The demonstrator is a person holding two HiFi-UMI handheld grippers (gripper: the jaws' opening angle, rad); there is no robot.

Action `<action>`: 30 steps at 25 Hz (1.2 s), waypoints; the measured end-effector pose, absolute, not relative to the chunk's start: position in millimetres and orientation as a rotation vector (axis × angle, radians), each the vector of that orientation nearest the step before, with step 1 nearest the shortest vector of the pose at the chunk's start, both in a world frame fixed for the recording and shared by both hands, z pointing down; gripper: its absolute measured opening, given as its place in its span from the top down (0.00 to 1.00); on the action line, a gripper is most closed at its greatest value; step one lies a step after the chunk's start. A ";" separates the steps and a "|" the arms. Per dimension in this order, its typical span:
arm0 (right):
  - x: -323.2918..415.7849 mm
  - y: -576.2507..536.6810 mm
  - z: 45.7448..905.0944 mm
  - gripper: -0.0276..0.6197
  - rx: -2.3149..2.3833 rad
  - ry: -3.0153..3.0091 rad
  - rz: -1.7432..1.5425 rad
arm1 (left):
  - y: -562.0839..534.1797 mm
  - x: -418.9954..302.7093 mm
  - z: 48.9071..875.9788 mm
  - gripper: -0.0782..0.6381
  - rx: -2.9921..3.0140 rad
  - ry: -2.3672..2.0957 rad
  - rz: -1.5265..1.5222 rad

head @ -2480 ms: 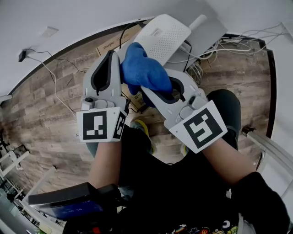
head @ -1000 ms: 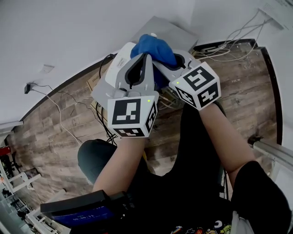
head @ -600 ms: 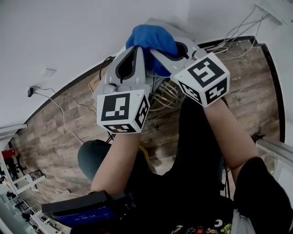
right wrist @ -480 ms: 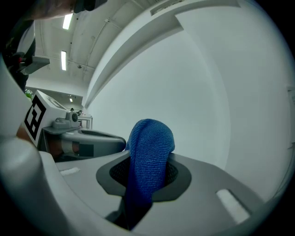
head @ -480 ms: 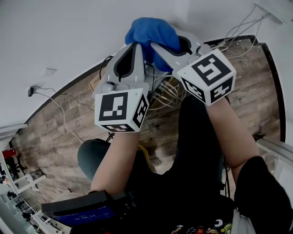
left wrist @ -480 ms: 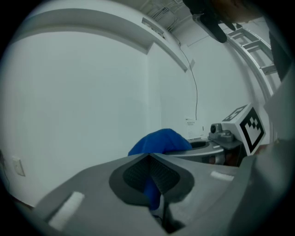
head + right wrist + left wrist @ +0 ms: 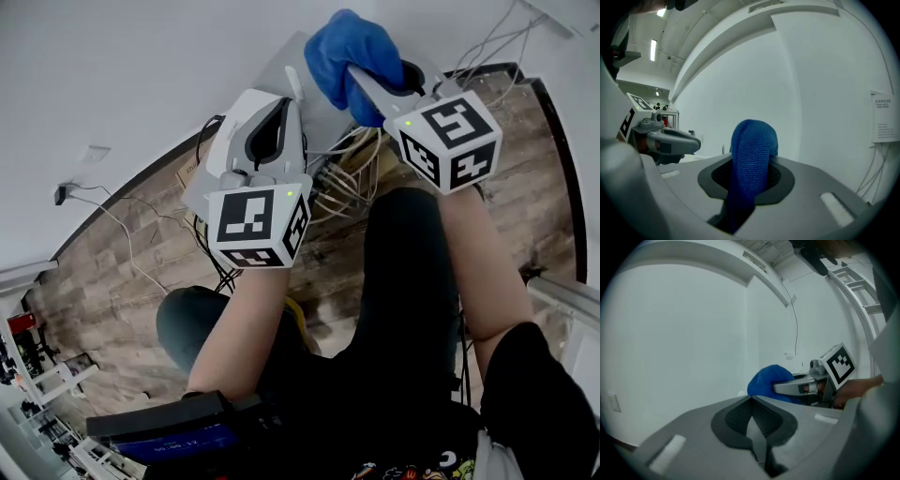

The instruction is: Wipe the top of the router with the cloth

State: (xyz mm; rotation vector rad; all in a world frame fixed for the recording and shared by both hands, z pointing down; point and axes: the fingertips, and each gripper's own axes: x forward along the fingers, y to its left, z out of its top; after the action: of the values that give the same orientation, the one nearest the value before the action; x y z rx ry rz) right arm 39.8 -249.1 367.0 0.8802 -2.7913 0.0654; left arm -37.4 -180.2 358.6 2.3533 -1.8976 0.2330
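Right tongs (image 7: 749, 180) pinch the blue cloth (image 7: 349, 47), held up by the wall and clear of the router (image 7: 232, 117). Left tongs (image 7: 751, 403) are pressed together, empty, over the router. No wiping contact; the wipe is likely finished or paused.

Floor (image 7: 112, 281): brown-grey wood-plank pattern, edged on its far side by a black skirting (image 7: 141, 180).
Grey slab (image 7: 314, 70): far centre, partly hidden.
Pale cables (image 7: 349, 183): loose tangle just near of the slab.
Black cables (image 7: 214, 264): left of the pale tangle.
White cables (image 7: 487, 45): far right, by the skirting.
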 end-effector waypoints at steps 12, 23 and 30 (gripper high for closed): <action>-9.0 -226.9 444.4 0.79 0.689 -2.690 0.100 | -179.0 -30.3 388.0 0.89 2.316 -1.825 0.284; -20.0 -223.5 401.1 0.79 0.679 -2.765 0.042 | -178.9 -38.9 377.3 0.89 2.336 -1.822 0.242; -19.6 -221.2 375.5 0.79 0.715 -2.800 0.005 | -179.0 -43.0 368.8 0.89 2.352 -1.822 0.200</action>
State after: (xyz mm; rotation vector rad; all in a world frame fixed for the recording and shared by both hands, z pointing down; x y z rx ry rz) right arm -19.6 -221.2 375.5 0.7146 -2.8005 0.0053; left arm -43.0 -179.0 368.8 2.3517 -1.8224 0.1999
